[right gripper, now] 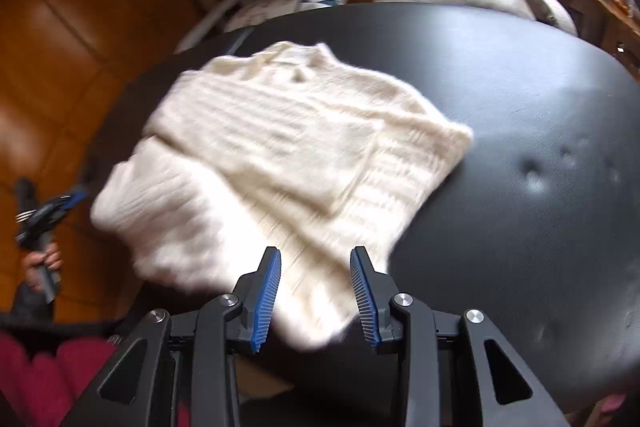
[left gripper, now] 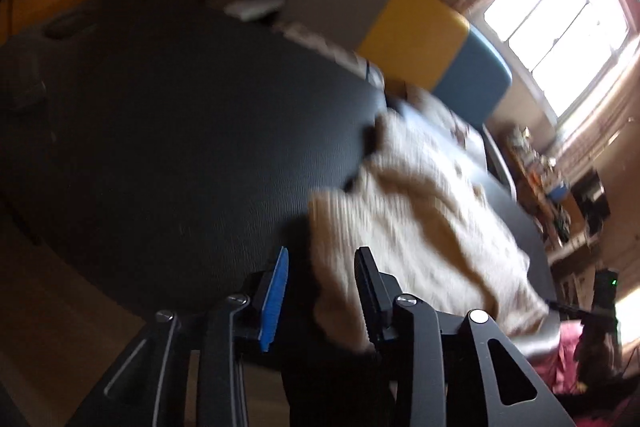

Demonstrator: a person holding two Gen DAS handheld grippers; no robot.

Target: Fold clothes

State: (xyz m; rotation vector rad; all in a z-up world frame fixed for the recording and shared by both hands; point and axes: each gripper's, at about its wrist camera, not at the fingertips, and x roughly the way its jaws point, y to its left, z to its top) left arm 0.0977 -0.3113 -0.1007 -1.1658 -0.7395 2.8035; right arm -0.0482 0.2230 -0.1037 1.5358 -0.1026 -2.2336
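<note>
While both grippers' fingers stand apart, the cream knit sweater lies partly folded, blurred.

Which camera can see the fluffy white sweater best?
The right wrist view. There the cream knitted sweater lies nearly whole on the round black table, partly folded. The left wrist view shows it only from the side, blurred and shadowed, behind the left claw.
</note>
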